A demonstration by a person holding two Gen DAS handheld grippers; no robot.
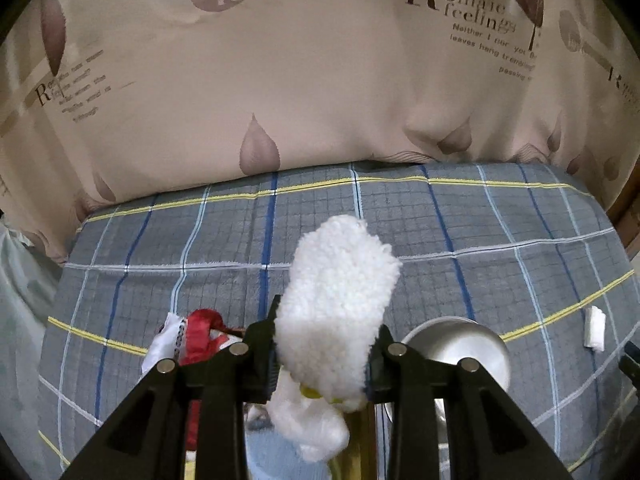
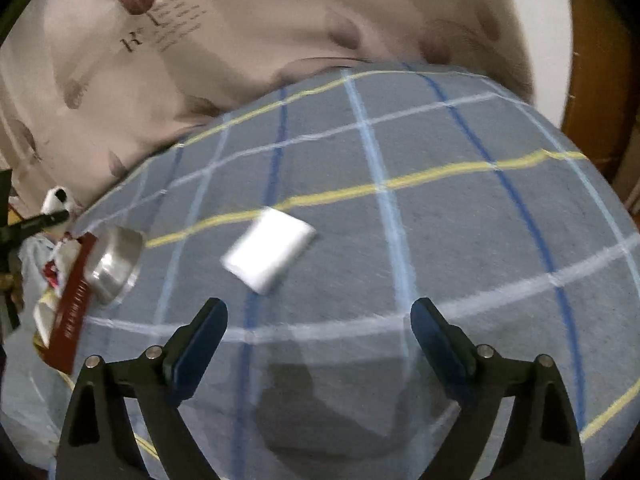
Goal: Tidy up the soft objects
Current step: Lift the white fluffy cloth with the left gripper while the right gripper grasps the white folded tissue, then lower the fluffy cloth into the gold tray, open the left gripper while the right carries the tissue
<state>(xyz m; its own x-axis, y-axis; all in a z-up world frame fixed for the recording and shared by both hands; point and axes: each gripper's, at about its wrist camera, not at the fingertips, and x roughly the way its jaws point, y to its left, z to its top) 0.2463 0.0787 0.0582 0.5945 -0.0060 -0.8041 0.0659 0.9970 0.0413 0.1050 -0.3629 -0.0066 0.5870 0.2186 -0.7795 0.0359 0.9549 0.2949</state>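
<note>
Held high and proud: white fluffy toy (image 1: pixel 340 304) clamped in the left gripper (image 1: pixel 324 356), long axis running from the fingers up and away toward the printed cream quilt (image 1: pixel 280 80), far end tipped a touch to the right. Squeezed at the waist between both pads, lower part sagging below the fingers. Looked thick, curly and woolly, pure white, with a speck of yellow showing near the pinch. Lifted clear of the bed, above the grey plaid sheet (image 1: pixel 480 240).

Crowded down there! Red and white cloth bundle (image 1: pixel 192 336) bunched just left of the fingers, partly hidden behind them. Metal bowl (image 1: pixel 460 344) just right of them, rim cut off by the right finger. Pale blue fabric (image 1: pixel 276 456) below the toy. Small white folded cloth (image 1: pixel 595 328) well off to the right on the sheet.

Over on the other side: right gripper (image 2: pixel 320 332) spread wide, nothing between the fingers, hanging over the sheet. Folded white cloth (image 2: pixel 270 250) lay ahead of it, blurred, apart from the fingertips. Bowl and a dark red flat item (image 2: pixel 74 300) sat at the left edge.
</note>
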